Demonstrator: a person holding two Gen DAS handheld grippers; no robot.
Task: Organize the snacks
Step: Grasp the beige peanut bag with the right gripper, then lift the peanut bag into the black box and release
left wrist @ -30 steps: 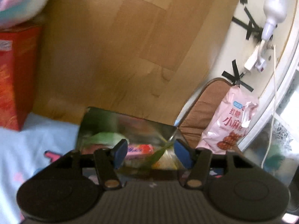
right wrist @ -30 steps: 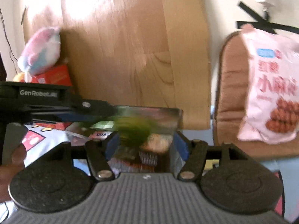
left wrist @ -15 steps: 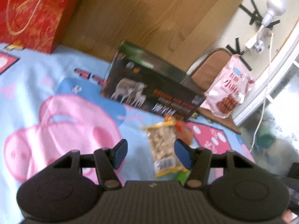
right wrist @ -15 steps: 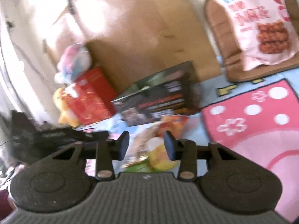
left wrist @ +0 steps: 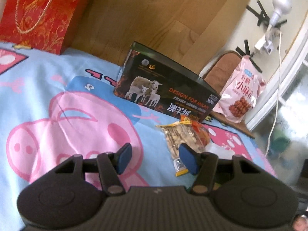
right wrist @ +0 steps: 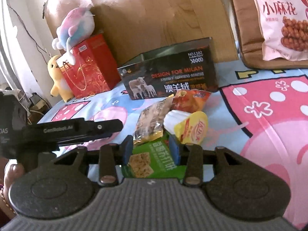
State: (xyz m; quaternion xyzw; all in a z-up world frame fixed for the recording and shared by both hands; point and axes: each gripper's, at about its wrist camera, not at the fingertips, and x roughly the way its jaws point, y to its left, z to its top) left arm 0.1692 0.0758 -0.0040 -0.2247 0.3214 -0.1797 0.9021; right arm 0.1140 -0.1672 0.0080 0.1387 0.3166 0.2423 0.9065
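My right gripper stands open astride the green cracker packet, not visibly clamping it. My left gripper gapes wide, empty, over the cartoon sheet. Just beyond lie the nut bag, yellow-lidded cup and orange packet, crowding together. Farther stands the black box. Far left, a red gift bag; far right, a pink snack bag.

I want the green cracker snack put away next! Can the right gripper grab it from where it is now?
Probably yes. The right gripper is open, and the green cracker packet lies right between its fingers with nothing on top there. The yellow-lidded cup and peanut bag crowd its far end, so they might get nudged.
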